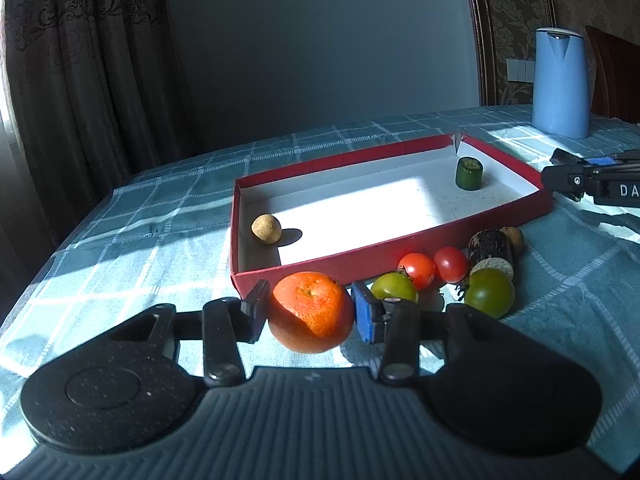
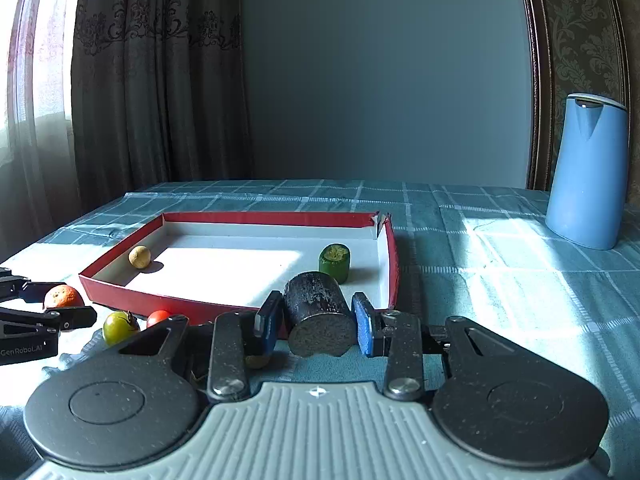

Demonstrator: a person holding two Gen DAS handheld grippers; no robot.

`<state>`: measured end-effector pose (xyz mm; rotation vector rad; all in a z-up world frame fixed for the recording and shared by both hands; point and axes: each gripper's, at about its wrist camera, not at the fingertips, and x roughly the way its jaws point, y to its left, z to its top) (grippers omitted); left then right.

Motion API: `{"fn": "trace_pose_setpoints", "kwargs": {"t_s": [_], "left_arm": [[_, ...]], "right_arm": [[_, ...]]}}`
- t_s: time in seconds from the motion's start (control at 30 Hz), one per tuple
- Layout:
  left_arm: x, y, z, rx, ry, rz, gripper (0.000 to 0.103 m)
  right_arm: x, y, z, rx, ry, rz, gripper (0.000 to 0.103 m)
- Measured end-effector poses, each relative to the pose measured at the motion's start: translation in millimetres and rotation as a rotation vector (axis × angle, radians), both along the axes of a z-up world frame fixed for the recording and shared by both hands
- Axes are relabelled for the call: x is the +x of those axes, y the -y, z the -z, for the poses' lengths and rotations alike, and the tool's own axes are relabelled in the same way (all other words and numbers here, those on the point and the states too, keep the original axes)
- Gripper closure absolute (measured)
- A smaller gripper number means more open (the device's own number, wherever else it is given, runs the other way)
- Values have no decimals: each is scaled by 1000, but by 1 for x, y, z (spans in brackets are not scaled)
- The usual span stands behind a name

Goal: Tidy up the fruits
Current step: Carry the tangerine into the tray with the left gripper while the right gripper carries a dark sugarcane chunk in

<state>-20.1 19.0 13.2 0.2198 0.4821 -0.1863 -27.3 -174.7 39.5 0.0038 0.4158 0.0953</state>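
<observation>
A red tray point(image 1: 400, 246) with a white floor holds a tan round fruit point(image 1: 266, 229) at its left and a green cucumber piece point(image 1: 469, 173) at its far right. My left gripper point(image 1: 310, 312) has its pads against the sides of an orange point(image 1: 310, 314) that rests on the cloth before the tray. My right gripper point(image 2: 316, 322) has its pads on both sides of a dark sugarcane piece point(image 2: 318, 314) lying at the tray's near edge. Two green tomatoes point(image 1: 490, 292) and two red tomatoes point(image 1: 418, 269) lie right of the orange.
A blue kettle point(image 2: 586, 172) stands at the back right on the teal checked tablecloth point(image 2: 500, 280). A small brown fruit point(image 1: 515, 239) lies behind the sugarcane. Curtains hang at the left, beyond the table edge.
</observation>
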Motion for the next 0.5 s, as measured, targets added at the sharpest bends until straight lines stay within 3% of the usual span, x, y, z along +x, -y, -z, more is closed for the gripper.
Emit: {"fn": "trace_pose_setpoints", "kwargs": {"t_s": [0.2,0.5], "left_arm": [[22,15,-18,-10,21,-2,63],[83,34,-12,-16,-45,-70,63]], "right_arm": [[28,-12,-3,-75,0,4,66],[68,-25,2,-122,-55,20,66]]}}
